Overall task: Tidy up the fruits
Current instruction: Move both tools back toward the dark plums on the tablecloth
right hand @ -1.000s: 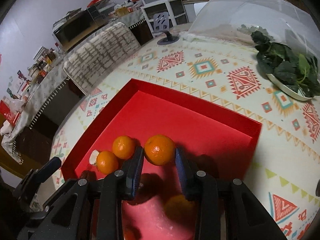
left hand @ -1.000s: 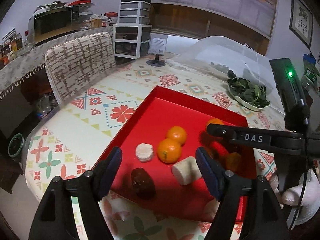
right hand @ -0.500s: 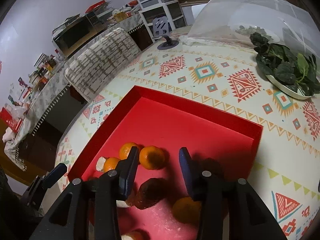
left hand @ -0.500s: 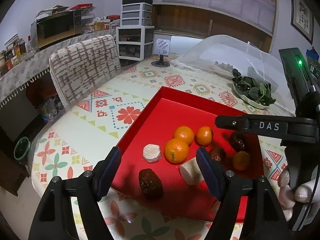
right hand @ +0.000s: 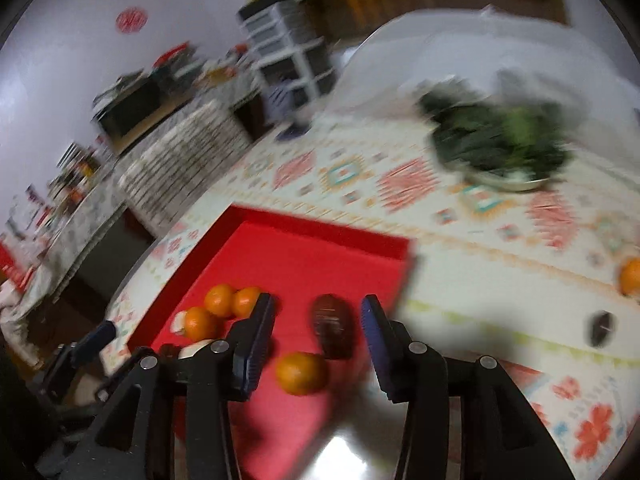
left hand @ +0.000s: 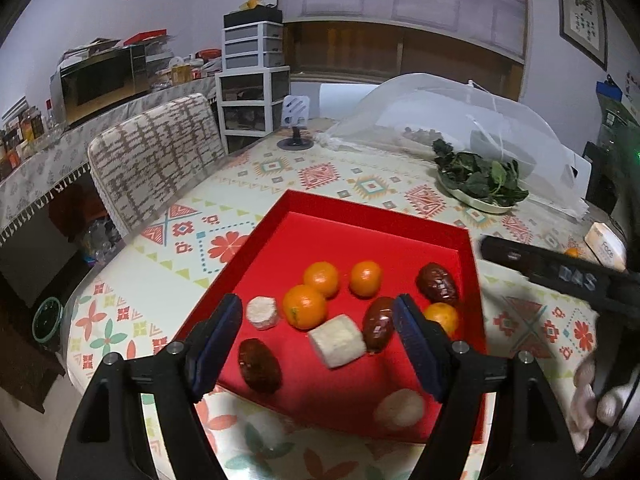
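A red tray (left hand: 360, 216) lies on the patterned table and holds several mandarins (left hand: 305, 306), dark red dates (left hand: 437, 283) and pale white chunks (left hand: 337, 341). My left gripper (left hand: 318, 326) is open and empty, hovering over the tray's near side. My right gripper (right hand: 318, 326) is open and empty above the tray's right part (right hand: 320, 256), over a date (right hand: 333, 326) and a mandarin (right hand: 301, 373); its view is blurred. One more mandarin (right hand: 630, 276) lies on the table to the right of the tray. The right gripper's body (left hand: 560, 276) shows at the right of the left wrist view.
A plate of dark greens (left hand: 478, 182) stands beyond the tray beside a white mesh food cover (left hand: 440, 120). A small stand (left hand: 295, 136) sits at the table's far side. A patterned chair (left hand: 156, 160) stands at the left edge. A white box (left hand: 606, 246) lies at the right.
The right gripper let go of a mandarin in the tray, opened wider and swung back to the right. The left gripper pulled back a little; more of the tray shows.
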Action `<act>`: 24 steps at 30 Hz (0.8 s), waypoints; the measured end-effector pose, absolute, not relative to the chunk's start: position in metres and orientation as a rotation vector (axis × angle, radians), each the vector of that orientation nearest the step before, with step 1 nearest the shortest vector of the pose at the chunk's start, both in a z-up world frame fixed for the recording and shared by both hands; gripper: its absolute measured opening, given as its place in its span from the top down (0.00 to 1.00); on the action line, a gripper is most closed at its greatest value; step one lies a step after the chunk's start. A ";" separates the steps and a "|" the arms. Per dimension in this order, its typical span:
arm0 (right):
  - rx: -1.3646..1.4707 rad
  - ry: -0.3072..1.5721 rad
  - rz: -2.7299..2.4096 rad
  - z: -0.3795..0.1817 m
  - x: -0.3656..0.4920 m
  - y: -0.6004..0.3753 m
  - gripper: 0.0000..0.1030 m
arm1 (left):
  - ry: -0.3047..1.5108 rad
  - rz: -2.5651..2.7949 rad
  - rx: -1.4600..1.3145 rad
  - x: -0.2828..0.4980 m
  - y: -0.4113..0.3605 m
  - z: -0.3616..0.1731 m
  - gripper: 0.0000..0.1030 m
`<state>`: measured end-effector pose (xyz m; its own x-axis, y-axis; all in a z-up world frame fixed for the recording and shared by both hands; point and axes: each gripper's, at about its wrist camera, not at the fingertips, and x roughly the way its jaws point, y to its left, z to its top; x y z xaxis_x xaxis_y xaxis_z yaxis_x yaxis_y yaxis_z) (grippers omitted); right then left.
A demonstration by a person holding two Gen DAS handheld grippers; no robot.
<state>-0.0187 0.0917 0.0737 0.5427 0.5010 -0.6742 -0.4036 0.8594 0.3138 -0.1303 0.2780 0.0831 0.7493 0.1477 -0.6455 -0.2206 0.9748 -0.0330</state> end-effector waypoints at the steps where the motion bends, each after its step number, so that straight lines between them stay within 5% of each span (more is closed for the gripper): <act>1: 0.126 0.804 0.496 0.076 -0.027 0.082 0.50 | 0.691 0.194 -0.107 -0.131 0.274 0.086 0.25; 12: 0.181 0.374 0.094 0.079 -0.160 -0.006 0.26 | 0.654 0.105 -0.071 -0.136 0.242 0.109 0.25; 20: 0.087 0.426 0.082 0.085 -0.185 -0.004 0.21 | 0.622 0.042 -0.123 -0.149 0.239 0.137 0.25; 24: 0.052 0.417 0.090 0.085 -0.191 -0.019 0.17 | 0.547 0.037 -0.109 -0.165 0.237 0.150 0.14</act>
